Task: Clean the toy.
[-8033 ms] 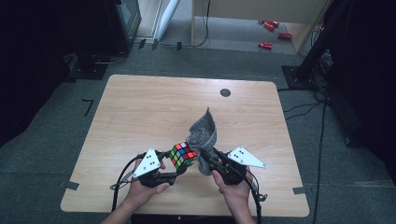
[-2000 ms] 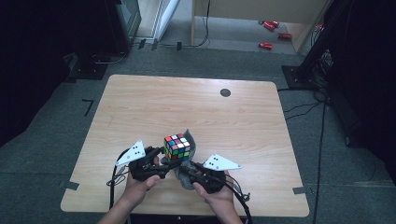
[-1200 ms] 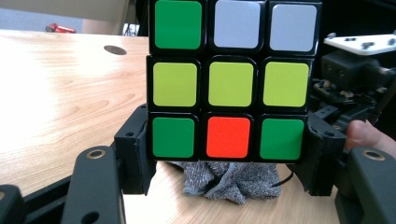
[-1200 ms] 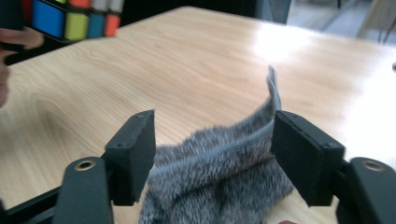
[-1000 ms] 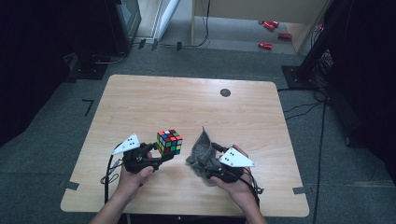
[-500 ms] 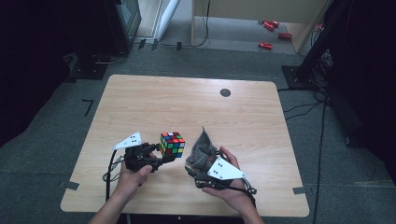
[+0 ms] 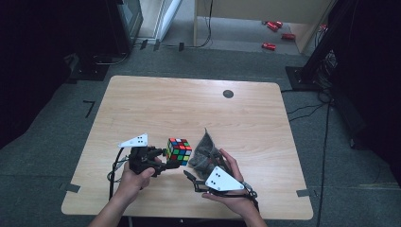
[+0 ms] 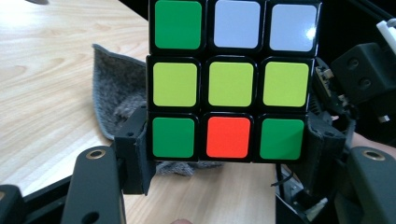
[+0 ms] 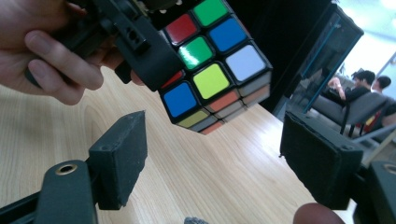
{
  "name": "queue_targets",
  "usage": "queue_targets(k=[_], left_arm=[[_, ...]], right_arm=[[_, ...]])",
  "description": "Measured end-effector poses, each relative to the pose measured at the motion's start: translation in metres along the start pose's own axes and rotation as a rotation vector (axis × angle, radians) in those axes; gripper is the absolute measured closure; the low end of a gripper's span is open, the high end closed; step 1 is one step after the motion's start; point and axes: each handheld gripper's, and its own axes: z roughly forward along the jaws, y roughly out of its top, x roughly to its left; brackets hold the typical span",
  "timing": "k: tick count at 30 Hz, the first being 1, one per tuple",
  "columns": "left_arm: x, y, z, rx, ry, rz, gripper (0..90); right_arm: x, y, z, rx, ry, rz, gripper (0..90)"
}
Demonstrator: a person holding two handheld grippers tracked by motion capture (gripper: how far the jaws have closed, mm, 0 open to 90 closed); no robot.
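Two hand-held grippers share the work: our left hand-held gripper (image 7: 173,163) clamps the cube (image 7: 179,151) above the worktop (image 7: 189,109). Our right hand-held gripper (image 9: 212,161) has its jaws apart and empty, the cloth (image 7: 204,153) bunched in that hand. We judge this the wiping step; next, bring the cloth against a cube face.

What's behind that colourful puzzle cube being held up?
In the left gripper view, a grey fuzzy cloth lies behind the Rubik's cube, over the wooden table. The cube, clamped in the left gripper, covers most of the cloth.
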Motion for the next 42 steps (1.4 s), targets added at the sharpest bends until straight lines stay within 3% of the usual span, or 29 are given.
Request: queue_targets(k=[4,20,25,29,36,42], left_arm=[[0.000,0.000,0.001,0.013,-0.011,-0.013,34.5],[-0.002,0.002,0.011,0.107,-0.079,-0.074,34.4],[-0.001,0.000,0.018,0.146,-0.109,-0.111,34.4],[0.000,-0.002,0.022,0.154,-0.148,-0.145,34.4],[0.001,-0.004,0.024,0.158,-0.139,-0.165,34.1],[0.001,-0.003,0.021,0.112,-0.121,-0.136,27.1]], right_arm=[[0.003,-0.001,0.002,-0.005,0.013,-0.032,21.0],[0.006,-0.004,0.005,-0.021,-0.028,-0.119,18.6],[0.008,-0.004,0.006,-0.041,-0.031,-0.141,18.4],[0.009,-0.005,0.008,-0.028,-0.045,-0.161,22.4],[0.013,-0.007,0.008,-0.021,-0.033,-0.200,33.6],[0.010,-0.008,0.005,-0.004,-0.033,-0.148,34.2]])
